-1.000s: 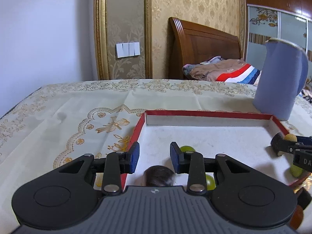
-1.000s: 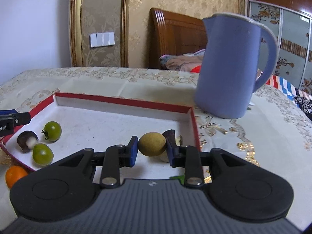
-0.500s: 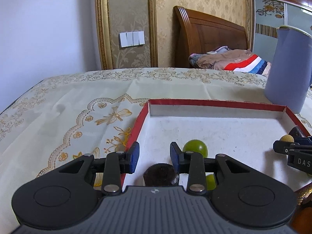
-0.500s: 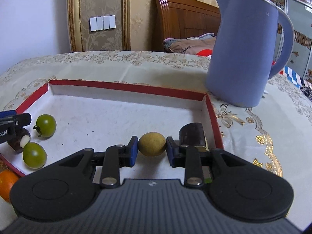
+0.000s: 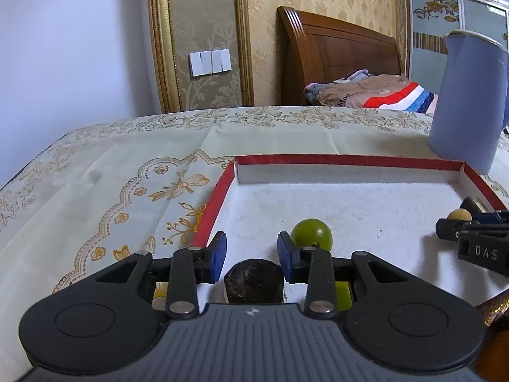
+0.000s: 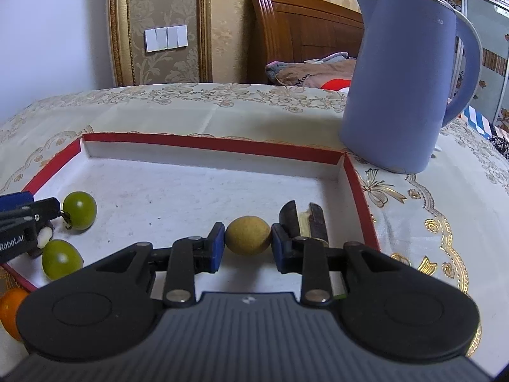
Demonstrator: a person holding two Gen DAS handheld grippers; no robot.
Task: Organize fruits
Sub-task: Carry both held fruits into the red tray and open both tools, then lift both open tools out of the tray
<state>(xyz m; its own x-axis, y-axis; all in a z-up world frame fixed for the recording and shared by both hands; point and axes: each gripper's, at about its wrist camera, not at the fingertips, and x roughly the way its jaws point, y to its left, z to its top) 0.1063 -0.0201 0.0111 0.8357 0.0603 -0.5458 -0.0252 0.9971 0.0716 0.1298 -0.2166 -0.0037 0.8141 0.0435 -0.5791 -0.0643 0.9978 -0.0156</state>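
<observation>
A shallow white tray with a red rim lies on the tablecloth. Over its right part, my right gripper is shut on a tan round fruit. A dark cut piece with white flesh stands just right of that gripper's finger. At the tray's left front corner, my left gripper has a dark brown fruit low between its fingers, the pads against its sides. Two green tomatoes lie in the tray beside the left gripper. The nearer one is partly hidden in the left wrist view.
A tall blue kettle stands on the cloth behind the tray's right corner. An orange fruit lies outside the tray's front left edge. The table wears a cream embroidered cloth. A wooden headboard and bedding are beyond it.
My right gripper has carried the tan fruit a little forward and lower over the tray, and the dark cut piece has come into view beside it. The left gripper barely shifted.
</observation>
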